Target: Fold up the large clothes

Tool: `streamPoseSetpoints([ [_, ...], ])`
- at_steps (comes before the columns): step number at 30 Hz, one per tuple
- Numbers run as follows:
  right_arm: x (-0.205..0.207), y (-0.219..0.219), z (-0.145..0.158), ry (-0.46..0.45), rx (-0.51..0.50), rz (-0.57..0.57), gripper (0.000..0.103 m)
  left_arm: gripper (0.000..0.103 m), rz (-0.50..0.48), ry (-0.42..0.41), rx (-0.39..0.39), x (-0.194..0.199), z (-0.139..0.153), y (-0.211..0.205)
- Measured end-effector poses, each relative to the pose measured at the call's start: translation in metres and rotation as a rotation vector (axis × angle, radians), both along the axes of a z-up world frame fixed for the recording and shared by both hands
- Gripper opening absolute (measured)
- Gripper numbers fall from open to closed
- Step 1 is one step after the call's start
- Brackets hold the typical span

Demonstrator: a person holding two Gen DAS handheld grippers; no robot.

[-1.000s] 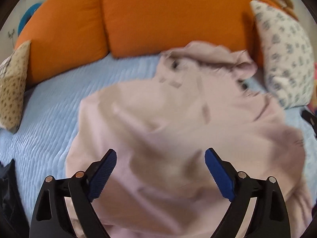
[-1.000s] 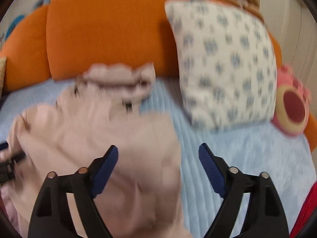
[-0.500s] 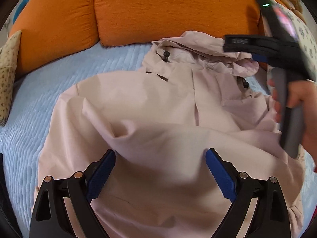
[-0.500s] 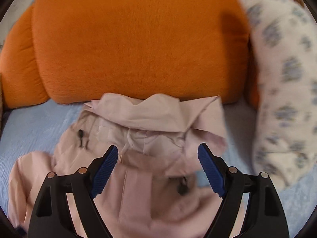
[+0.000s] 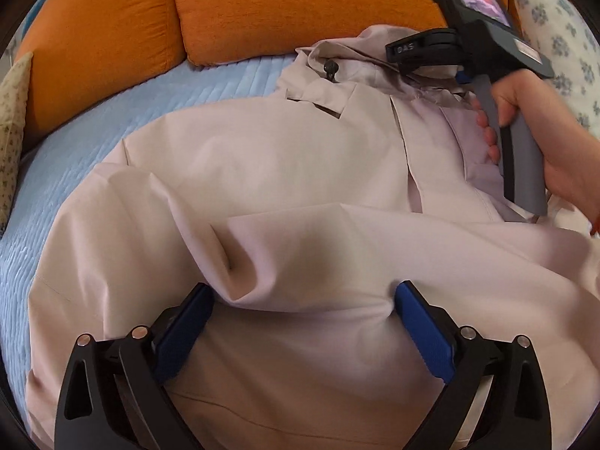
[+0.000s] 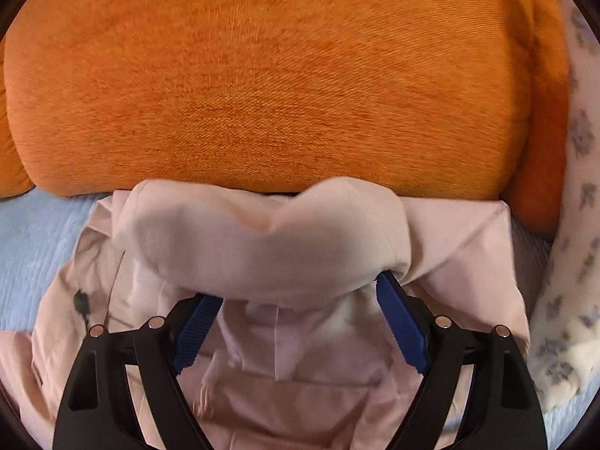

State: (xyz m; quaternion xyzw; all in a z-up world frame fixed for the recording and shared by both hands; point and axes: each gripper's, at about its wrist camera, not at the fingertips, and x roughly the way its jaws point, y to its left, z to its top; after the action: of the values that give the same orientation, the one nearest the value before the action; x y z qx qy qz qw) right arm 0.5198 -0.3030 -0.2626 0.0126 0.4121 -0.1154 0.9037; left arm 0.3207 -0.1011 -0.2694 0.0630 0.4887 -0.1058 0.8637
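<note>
orange cushions (image 5: 307, 7) — blue quilt (image 5: 75, 150) | floral pillow (image 6: 570, 281)

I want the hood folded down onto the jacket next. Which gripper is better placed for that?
Right. The right gripper has its open jaws around the hood; the left gripper, jaws opening, sits at the jacket body.

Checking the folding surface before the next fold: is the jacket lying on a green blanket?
No, the pale pink jacket lies on a light blue quilted cover, with orange cushions behind it.
</note>
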Motion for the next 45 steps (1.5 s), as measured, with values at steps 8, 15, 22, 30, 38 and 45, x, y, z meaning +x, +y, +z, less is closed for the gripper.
streamPoseSetpoints([
  [8, 0.011, -0.002, -0.017, 0.021, 0.023, -0.019, 0.009, 0.100, 0.017, -0.013, -0.028, 0.004, -0.006, 0.001],
  [15, -0.007, 0.008, -0.007, -0.036, 0.025, 0.009, 0.002, 0.100, 0.021, -0.021, -0.051, 0.005, -0.007, 0.004],
  [22, -0.055, 0.011, 0.029, -0.088, 0.066, 0.052, 0.002, 0.100, 0.022, -0.022, -0.040, 0.003, -0.007, 0.001],
  [30, -0.134, 0.029, 0.098, -0.157, 0.104, 0.136, 0.002, 0.100, 0.020, 0.002, -0.021, 0.005, -0.005, 0.001],
  [38, -0.238, 0.073, 0.120, -0.172, 0.161, 0.228, 0.002, 0.100, 0.112, 0.007, -0.115, -0.020, 0.047, 0.043],
  [45, -0.318, 0.106, 0.090, -0.121, 0.205, 0.230, 0.002, 0.100, 0.112, -0.093, -0.079, -0.043, 0.097, 0.069],
])
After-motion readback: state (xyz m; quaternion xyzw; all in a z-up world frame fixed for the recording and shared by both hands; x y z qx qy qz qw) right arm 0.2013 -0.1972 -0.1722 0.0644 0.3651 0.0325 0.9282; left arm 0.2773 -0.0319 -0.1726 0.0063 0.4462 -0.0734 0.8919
